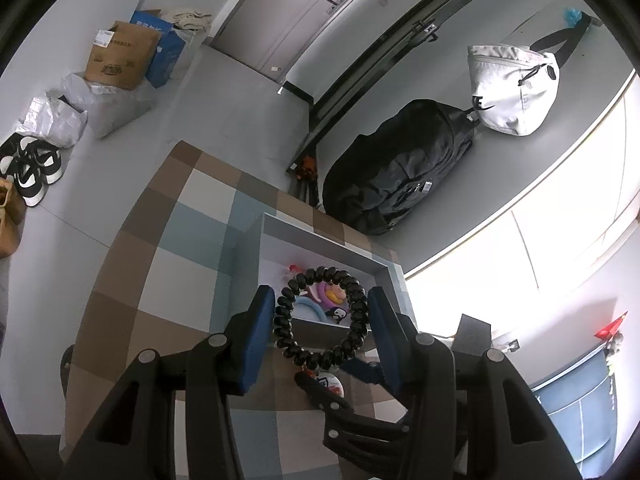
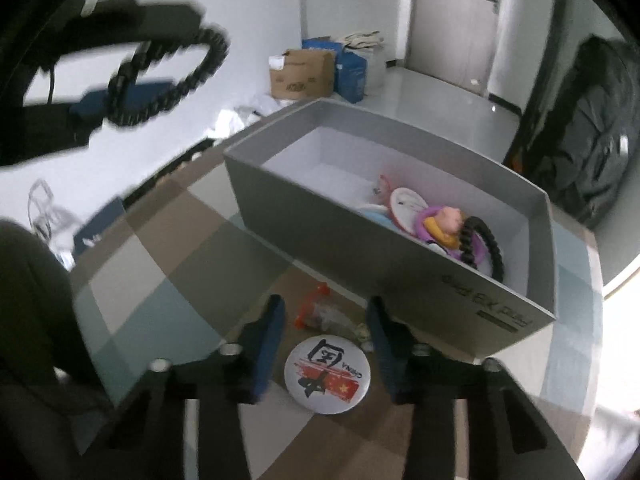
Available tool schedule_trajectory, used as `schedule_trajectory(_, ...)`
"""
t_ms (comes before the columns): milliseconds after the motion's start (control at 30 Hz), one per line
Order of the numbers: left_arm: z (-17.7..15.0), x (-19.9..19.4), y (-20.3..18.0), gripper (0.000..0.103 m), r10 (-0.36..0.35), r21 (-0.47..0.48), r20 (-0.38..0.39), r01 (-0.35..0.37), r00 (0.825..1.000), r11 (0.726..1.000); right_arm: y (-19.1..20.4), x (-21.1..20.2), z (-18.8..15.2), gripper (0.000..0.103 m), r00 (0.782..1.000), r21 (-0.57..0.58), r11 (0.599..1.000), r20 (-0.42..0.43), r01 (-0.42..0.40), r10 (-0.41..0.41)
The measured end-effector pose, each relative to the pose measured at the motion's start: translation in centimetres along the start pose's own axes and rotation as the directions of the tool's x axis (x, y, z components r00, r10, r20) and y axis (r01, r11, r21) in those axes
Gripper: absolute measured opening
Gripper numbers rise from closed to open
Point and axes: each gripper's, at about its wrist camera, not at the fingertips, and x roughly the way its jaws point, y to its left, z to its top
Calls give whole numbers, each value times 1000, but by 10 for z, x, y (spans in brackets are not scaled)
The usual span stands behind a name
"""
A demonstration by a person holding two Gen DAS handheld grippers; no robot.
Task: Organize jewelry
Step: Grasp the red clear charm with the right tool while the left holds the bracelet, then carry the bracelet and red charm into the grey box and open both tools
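Note:
My left gripper (image 1: 320, 300) is shut on a black coiled hair tie (image 1: 320, 272), which hangs as a ring between the blue pads, above the near wall of a grey open box (image 1: 320, 232). In the right wrist view that gripper (image 2: 160, 56) and its hair tie (image 2: 208, 60) are blurred at the top left. The box (image 2: 340, 240) holds a second black coil (image 2: 484, 236) and a purple toy ring (image 2: 440, 220). My right gripper (image 2: 326, 312) points down at the table, its pads standing apart on either side of a small clear packet with orange bits (image 2: 316, 312). A round white badge (image 2: 327, 374) lies just nearer.
A checkered cloth (image 1: 180, 240) covers the table. A black backpack (image 1: 400, 168) and a white bag (image 1: 512, 88) hang on the wall behind it. Cardboard boxes (image 1: 120, 56), plastic bags and shoes (image 1: 32, 172) sit on the floor at the left.

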Motion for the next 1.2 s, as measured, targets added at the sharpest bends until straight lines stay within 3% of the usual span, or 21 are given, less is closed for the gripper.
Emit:
schedule_trajectory(300,-3,1,-8,42,32,56,2,-32,999,998,1,-4,2,28,1000,-15,1000,25,5,-4)
schedule_trajectory(667,-3,3,-8,42,56,62,-2,-55,998,997,-8,-31,0,28,991,61,994,99,-91,85)
schedule_trajectory(1200,-4,12,-17,42,74,81,23,-76,997,994,-42,-69,14,28,969,164,973,212,-161,125)
